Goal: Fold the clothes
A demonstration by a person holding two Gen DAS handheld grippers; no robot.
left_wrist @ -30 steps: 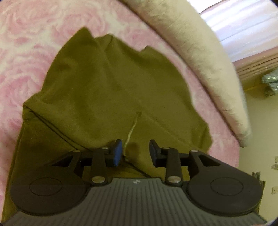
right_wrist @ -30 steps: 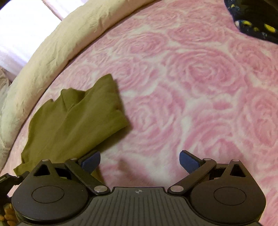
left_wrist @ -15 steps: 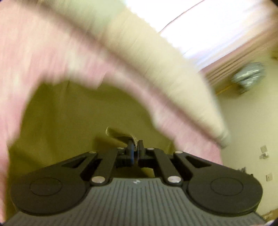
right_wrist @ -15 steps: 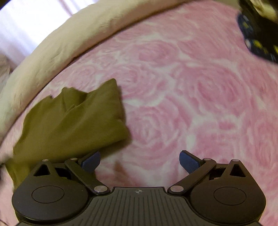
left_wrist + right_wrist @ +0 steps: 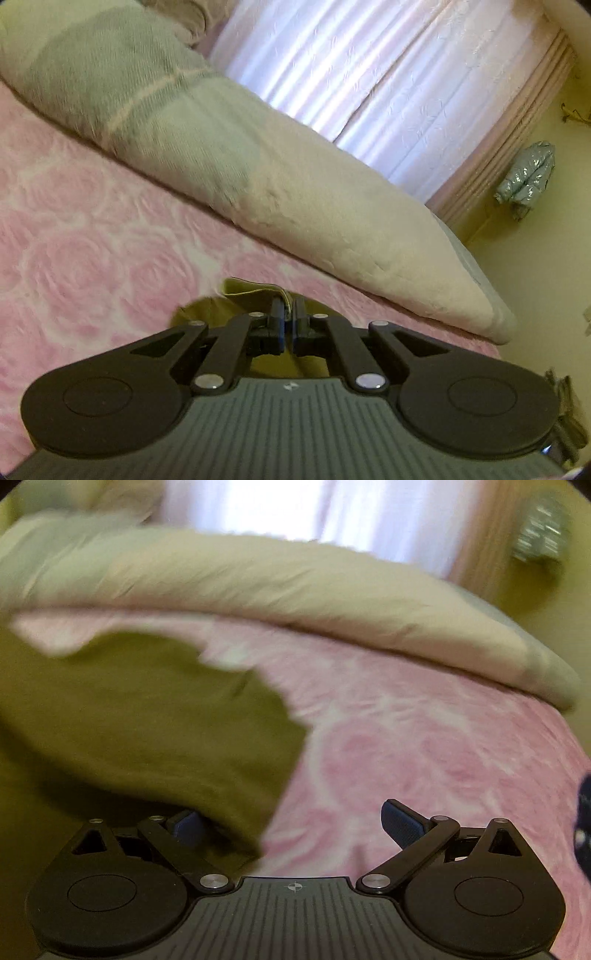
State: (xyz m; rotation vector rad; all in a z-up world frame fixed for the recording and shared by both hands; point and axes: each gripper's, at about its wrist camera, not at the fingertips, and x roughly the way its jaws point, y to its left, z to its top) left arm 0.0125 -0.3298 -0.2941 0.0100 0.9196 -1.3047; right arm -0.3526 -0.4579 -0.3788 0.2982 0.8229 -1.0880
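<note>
An olive-green garment point(image 5: 140, 716) lies on the pink rose-patterned bedspread point(image 5: 424, 738), filling the left of the blurred right wrist view. My left gripper point(image 5: 288, 306) is shut on a hem of this garment point(image 5: 251, 290) and holds it lifted; most of the cloth hangs hidden below the gripper. My right gripper point(image 5: 291, 819) is open and empty, low over the bed, with the garment's right edge reaching between its fingers, over the left pad point(image 5: 186, 825).
A long cream bolster pillow point(image 5: 258, 173) runs along the far edge of the bed, also in the right wrist view point(image 5: 258, 587). Pink curtains point(image 5: 351, 74) hang behind it. A dark patterned cloth point(image 5: 583, 819) lies at the right edge.
My left gripper closed on the garment's hem and lifted it, tilting up toward the pillow and curtains. My right gripper stayed open and swung left toward the garment.
</note>
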